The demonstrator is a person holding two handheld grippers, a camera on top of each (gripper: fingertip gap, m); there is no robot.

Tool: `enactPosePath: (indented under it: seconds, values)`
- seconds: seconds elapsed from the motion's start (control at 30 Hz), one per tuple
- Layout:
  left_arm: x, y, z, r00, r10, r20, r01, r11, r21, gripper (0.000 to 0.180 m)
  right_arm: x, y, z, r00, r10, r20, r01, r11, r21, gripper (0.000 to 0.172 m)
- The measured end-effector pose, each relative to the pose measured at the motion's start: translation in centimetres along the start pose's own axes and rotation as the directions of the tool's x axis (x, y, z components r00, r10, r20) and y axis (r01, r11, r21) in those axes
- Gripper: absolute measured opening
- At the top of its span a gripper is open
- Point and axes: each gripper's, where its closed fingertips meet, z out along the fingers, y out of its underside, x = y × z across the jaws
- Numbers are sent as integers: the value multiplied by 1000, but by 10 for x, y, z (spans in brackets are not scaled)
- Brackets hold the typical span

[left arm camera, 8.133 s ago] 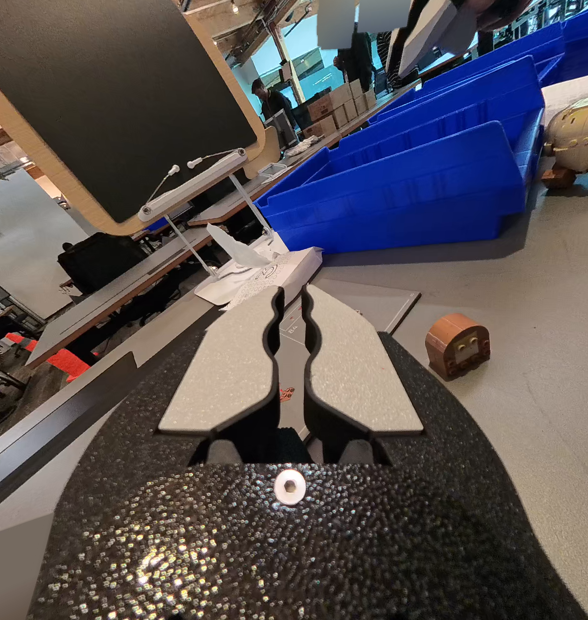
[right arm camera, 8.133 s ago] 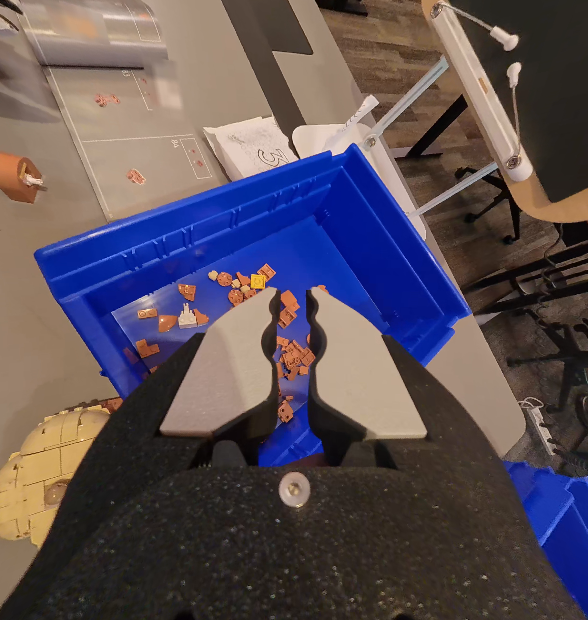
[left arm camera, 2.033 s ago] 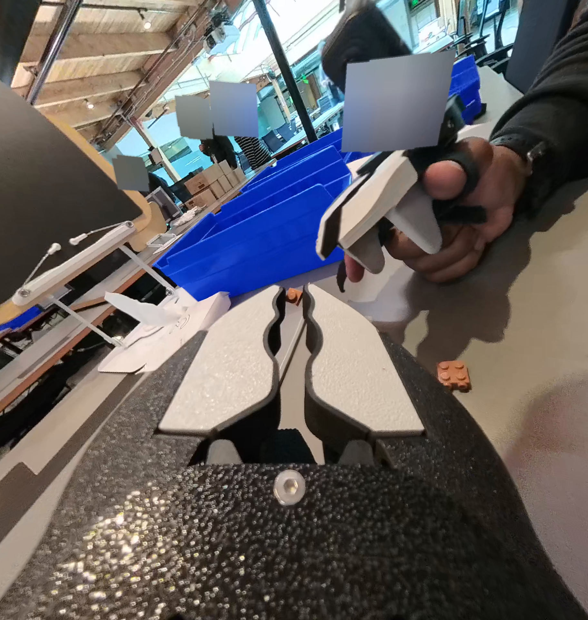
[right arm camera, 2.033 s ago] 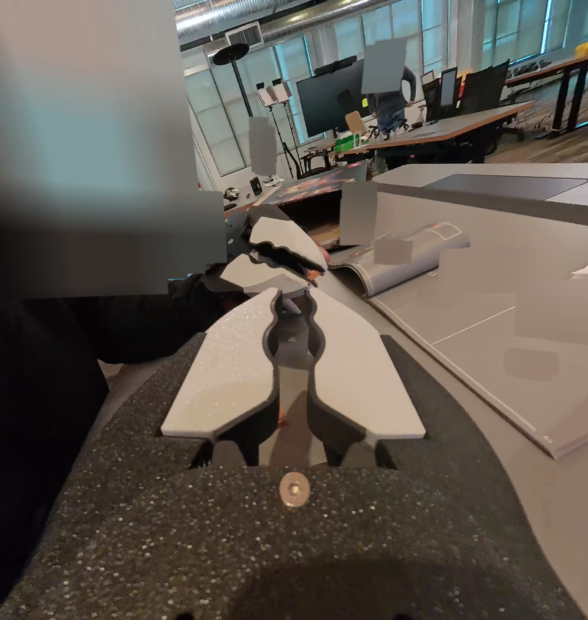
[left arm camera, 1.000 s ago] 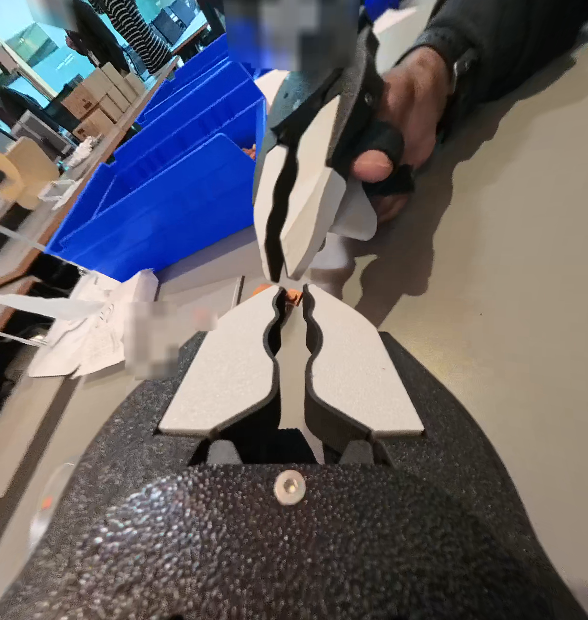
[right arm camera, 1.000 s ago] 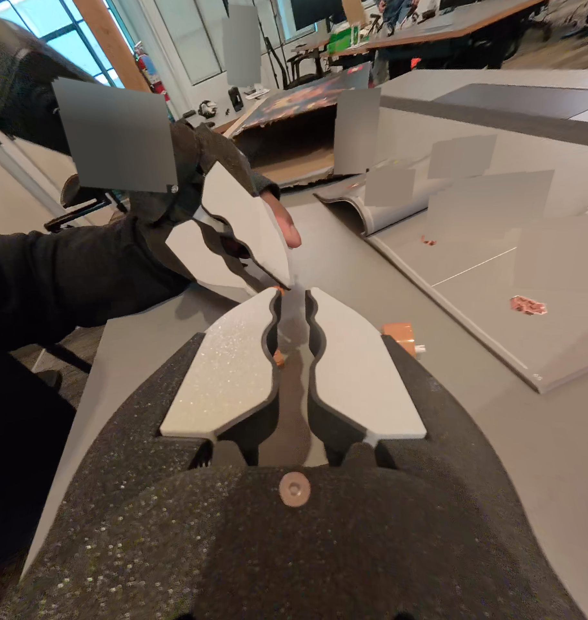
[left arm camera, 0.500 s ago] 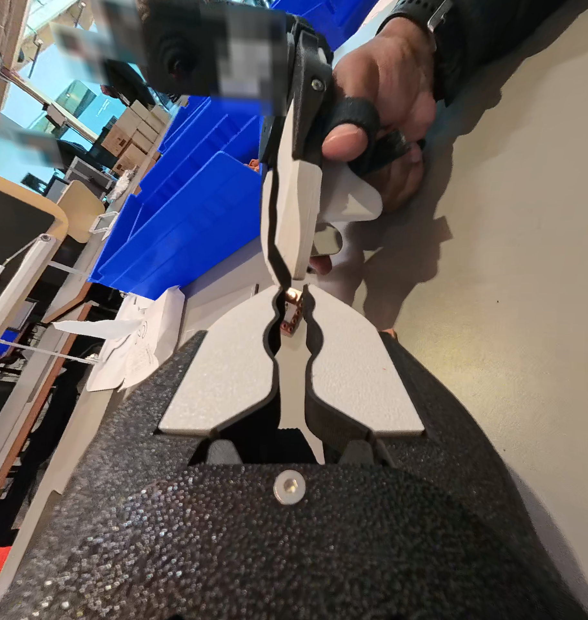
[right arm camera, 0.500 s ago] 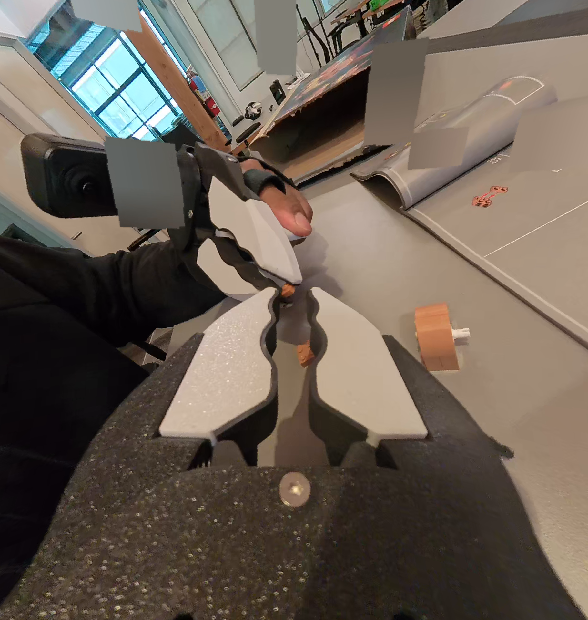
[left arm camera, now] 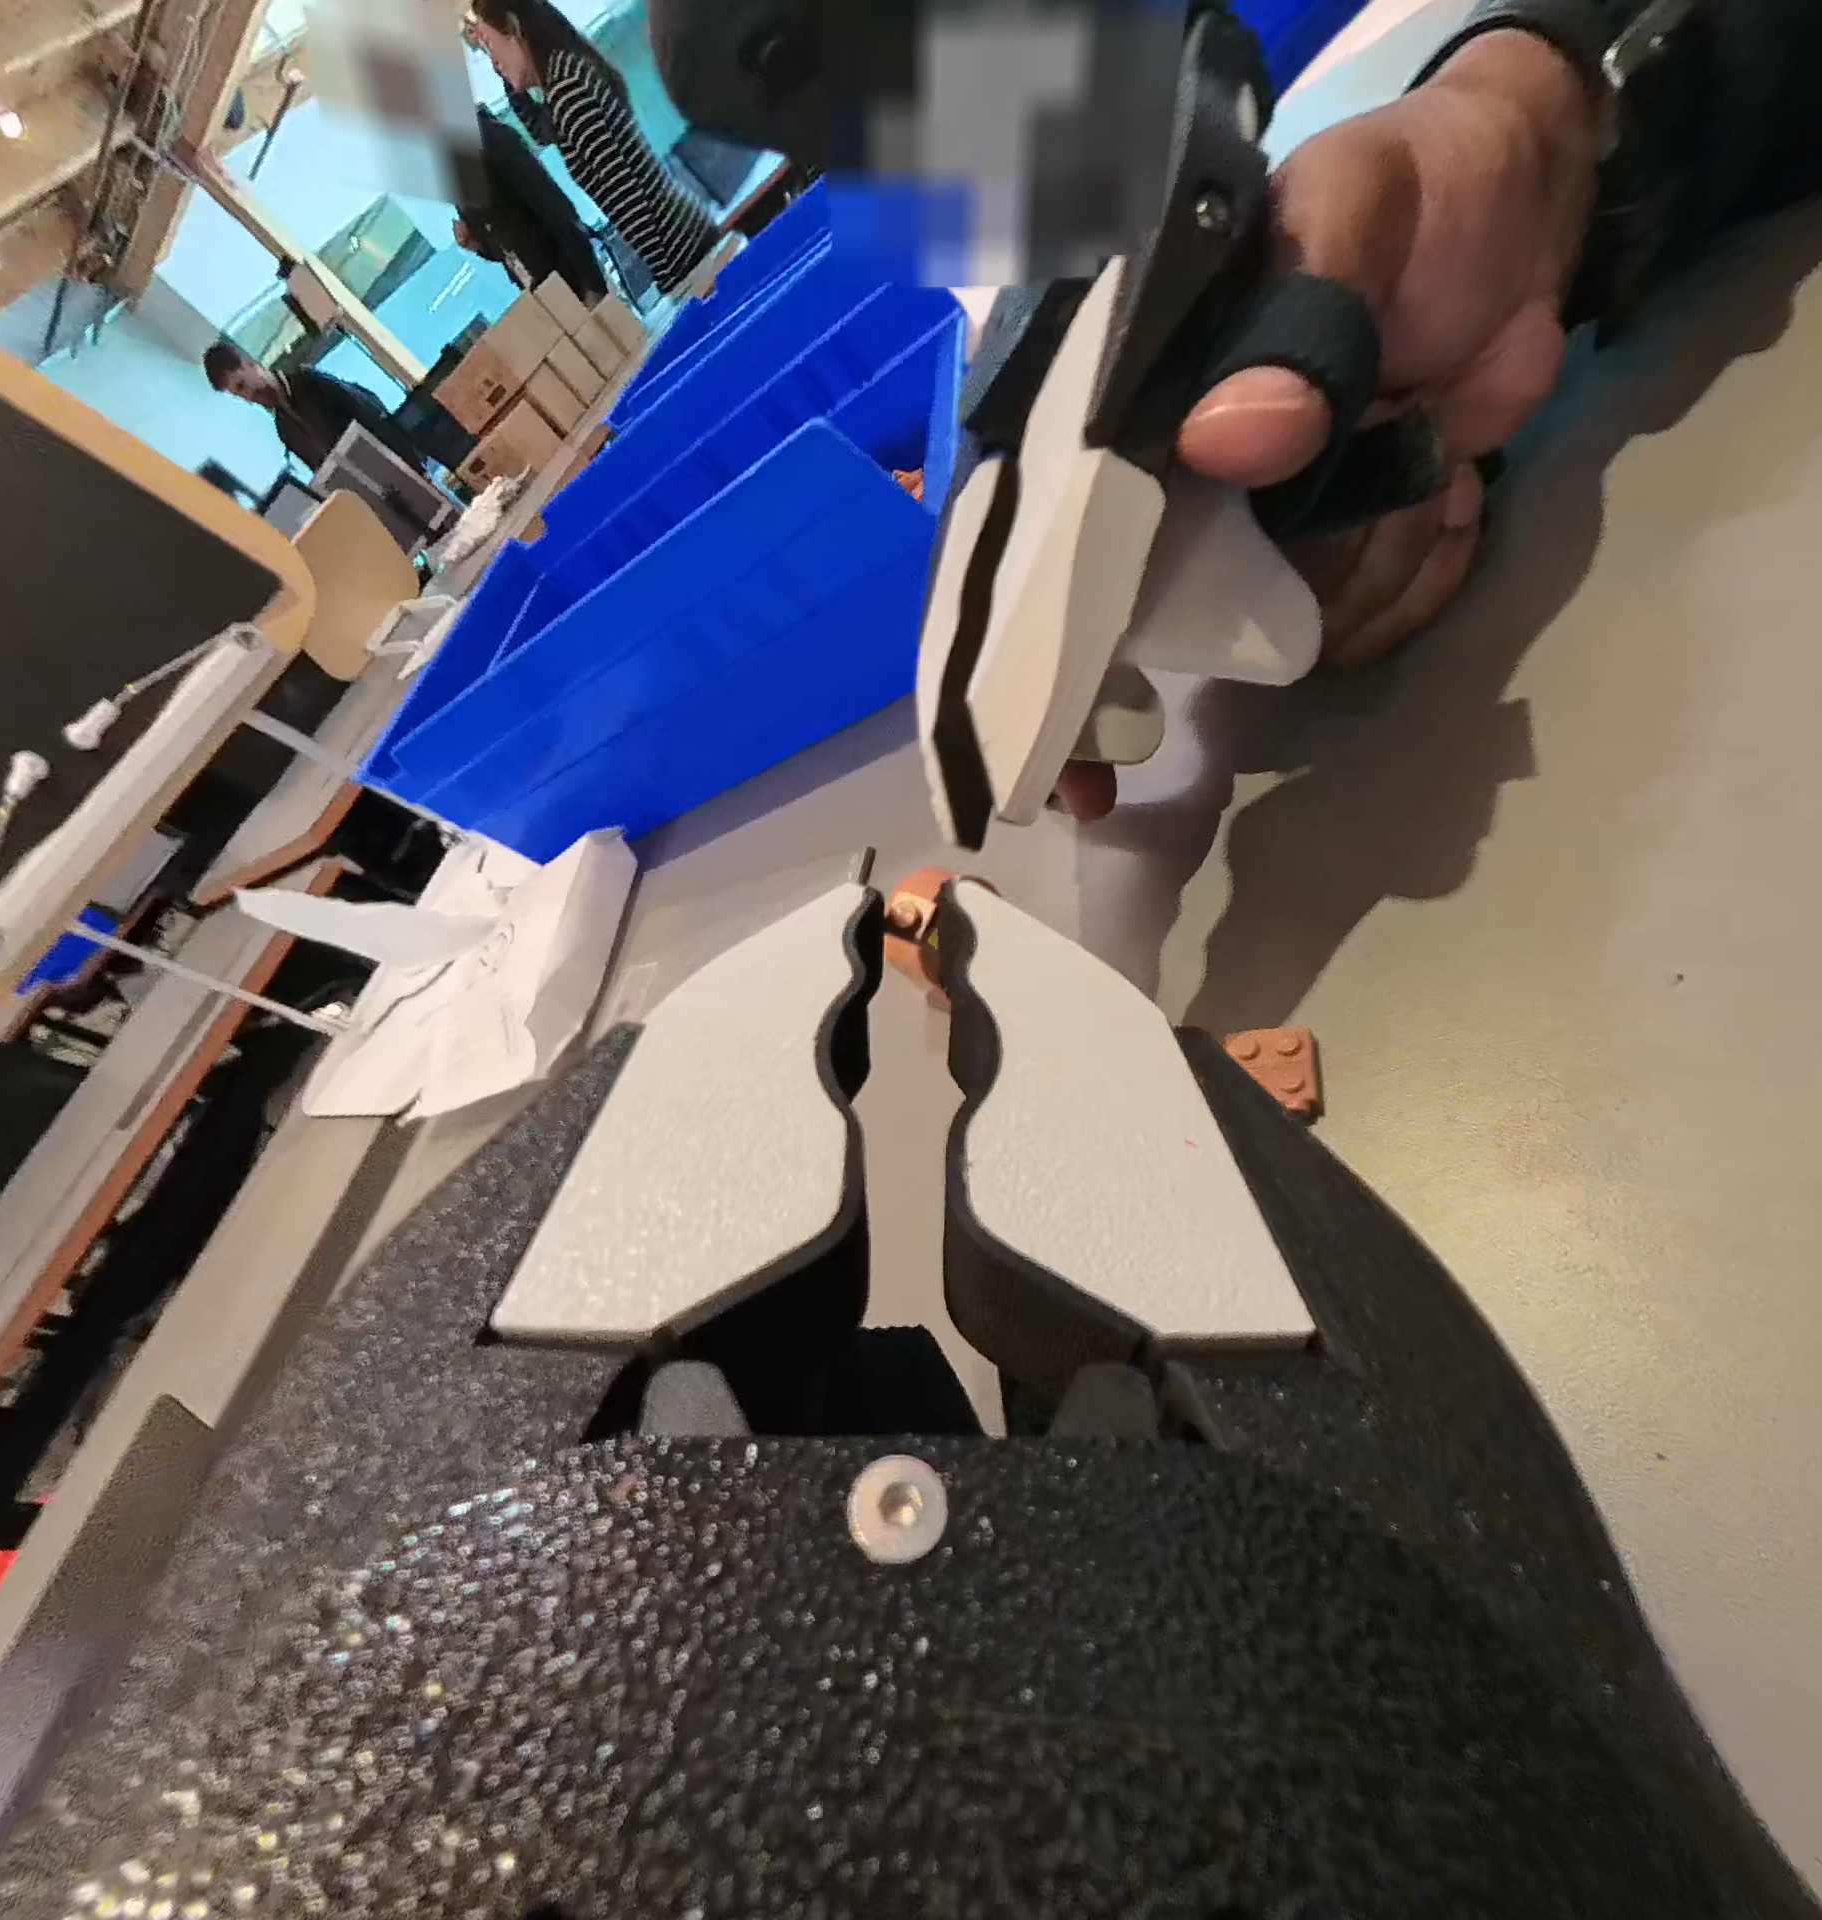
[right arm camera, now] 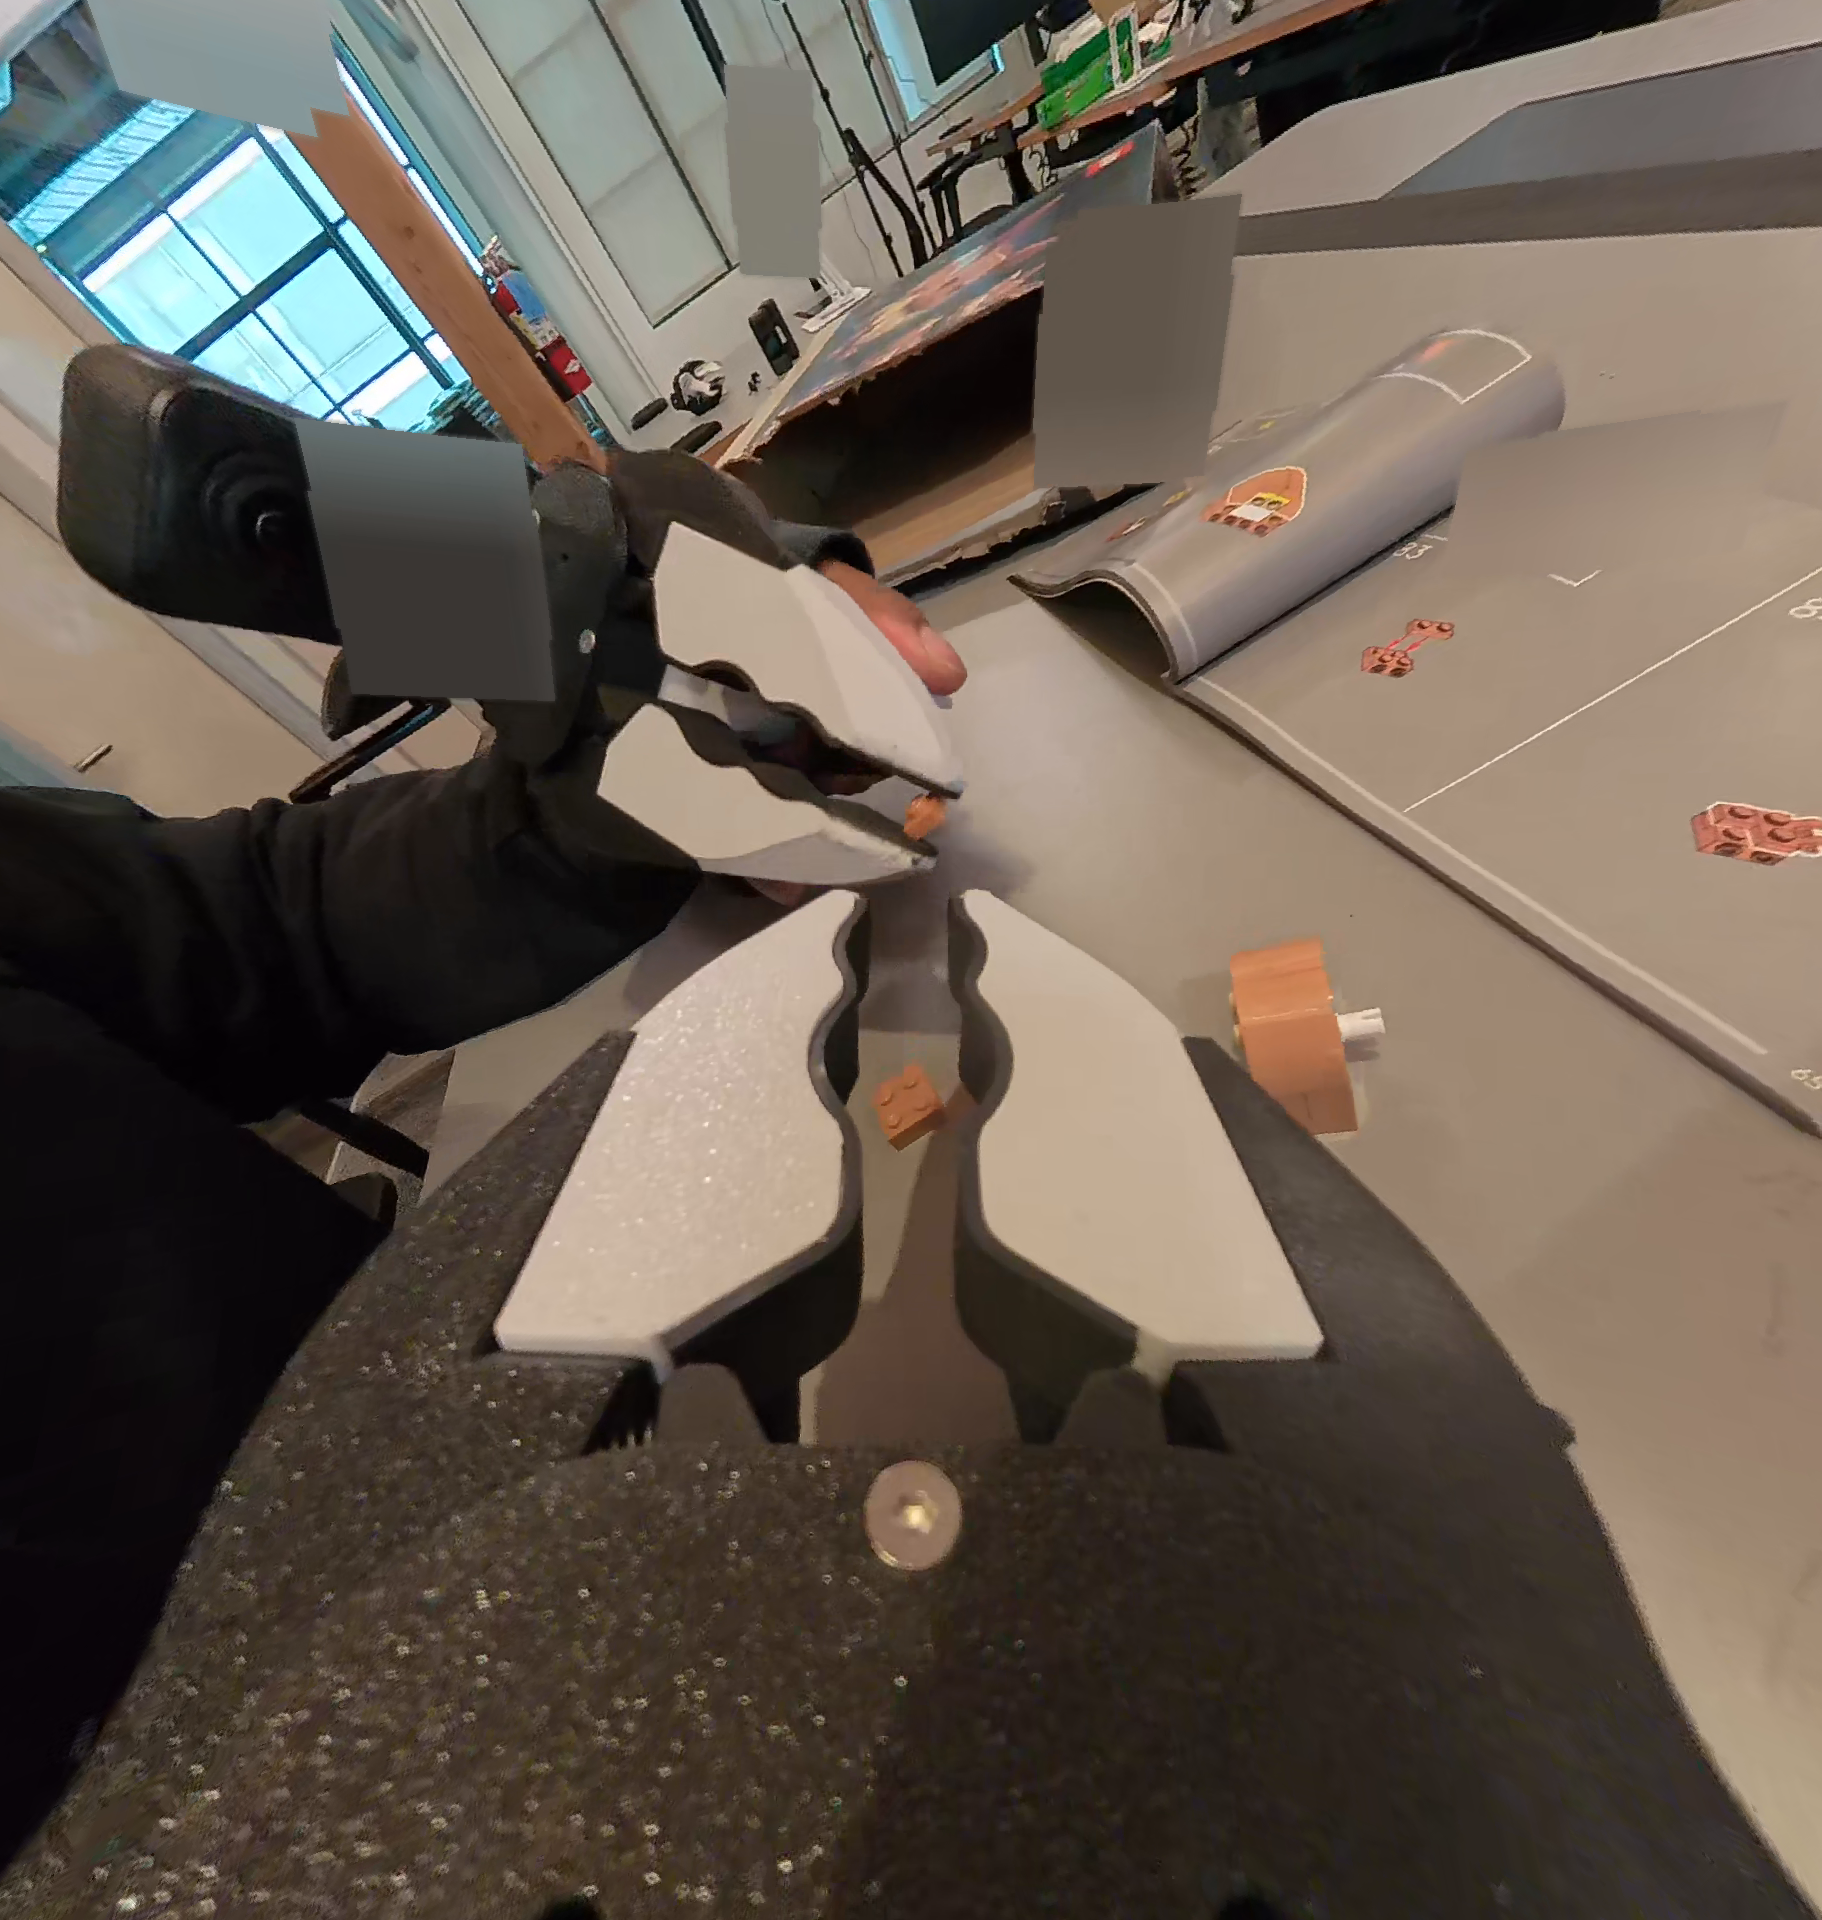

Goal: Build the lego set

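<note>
The left gripper (left arm camera: pixel 905 920) pinches a small brown brick piece (left arm camera: pixel 912 925) at its fingertips, above the grey table (left arm camera: pixel 1613 1143). The right gripper (right arm camera: pixel 907 914) hovers close by, jaws slightly spread and bare. Under it lies a brown studded plate (right arm camera: pixel 909 1107); a rounded brown block (right arm camera: pixel 1291 1029) and an open instruction booklet (right arm camera: pixel 1572 727) lie beside, blue bins (left arm camera: pixel 678 623) behind.

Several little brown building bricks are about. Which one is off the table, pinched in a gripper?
The tiny brown piece between the left gripper fingertips. The studded plate and rounded block lie on the table.
</note>
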Motion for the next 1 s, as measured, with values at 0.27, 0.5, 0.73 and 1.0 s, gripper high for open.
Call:
enactPosePath:
  seconds: [0.27,0.5,0.73,1.0]
  values:
    - [-5,14,2,987,-162,-21,162,987,-25,9,2,-3,-6,999,40,5,-40,998,39,13]
    - [-9,11,0,982,-190,-11,190,982,15,9,0,-3,-6,1000,22,-1,-22,999,41,13]
    - [7,-3,2,989,-124,-78,129,990,52,9,-3,1,-7,1000,17,1,-17,1000,19,14]
    - [8,0,1,991,-96,-96,100,994,35,9,-1,9,-6,1000,1,-18,-2,999,-42,14]
